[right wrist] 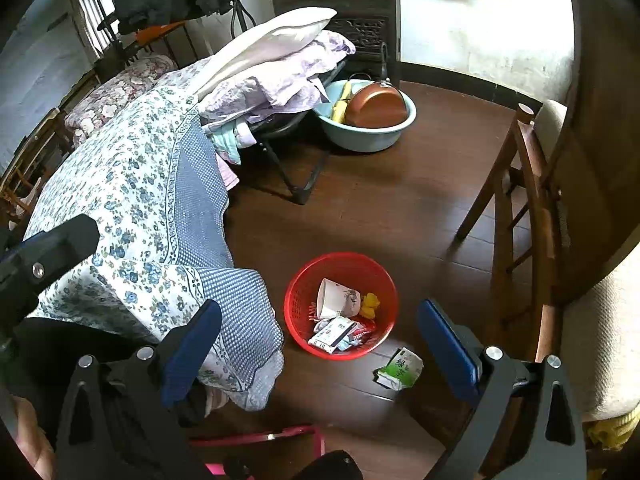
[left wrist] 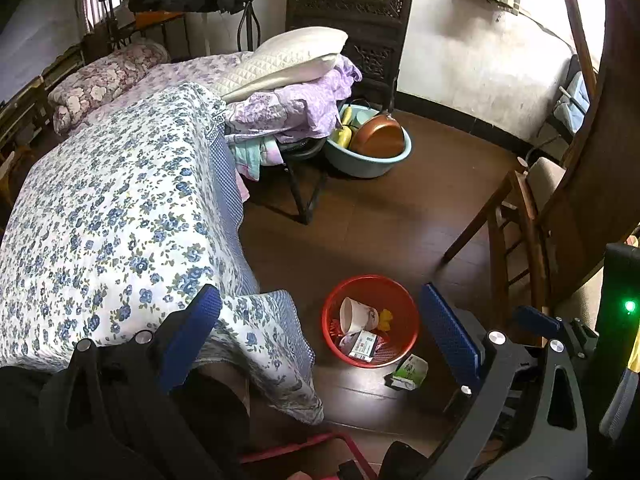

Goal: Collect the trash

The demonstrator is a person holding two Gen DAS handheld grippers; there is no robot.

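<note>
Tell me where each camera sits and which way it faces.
Left wrist: on the left gripper, angled down at the floor beside the bed; its open blue fingers show.
Right wrist: on the right gripper, angled down likewise; its open blue fingers show.
Shared: red basket of trash, green carton on the floor beside it, teal basin, wooden chair.

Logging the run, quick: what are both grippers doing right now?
Left gripper: open, holding nothing.
Right gripper: open, holding nothing.
</note>
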